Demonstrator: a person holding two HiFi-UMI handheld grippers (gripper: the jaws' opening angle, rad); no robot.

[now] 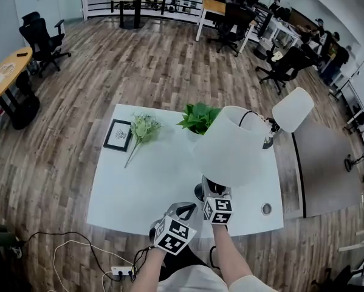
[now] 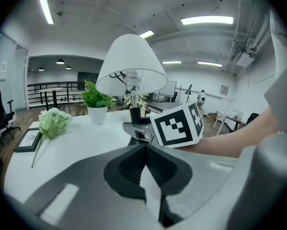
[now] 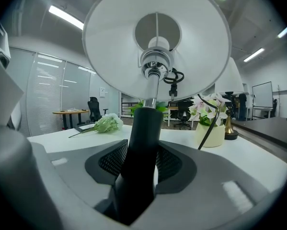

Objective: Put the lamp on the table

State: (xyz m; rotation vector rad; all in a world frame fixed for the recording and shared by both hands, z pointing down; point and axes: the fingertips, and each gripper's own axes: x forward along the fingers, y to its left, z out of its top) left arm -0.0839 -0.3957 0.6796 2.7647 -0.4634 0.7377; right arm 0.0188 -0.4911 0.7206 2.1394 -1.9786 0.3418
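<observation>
Over the front edge of the white table [image 1: 127, 193] the lamp [image 1: 233, 145] stands upright, a white shade above a black stem; I cannot tell whether its base touches the top. The right gripper [image 1: 213, 193] is clamped low on the lamp's stem. The left gripper [image 1: 183, 215] hangs just left of the lamp, jaws pressed together on nothing. Behind the lamp sits a potted plant [image 1: 199, 117], with a flower bunch [image 1: 144, 126] and a picture frame [image 1: 118, 134] farther left.

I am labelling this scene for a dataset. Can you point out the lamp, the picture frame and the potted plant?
lamp [image 1: 230, 145]: head view, on the white shade.
picture frame [image 1: 118, 135]: head view, on the middle of the framed print.
potted plant [image 1: 199, 117]: head view, on the green leaves.
</observation>
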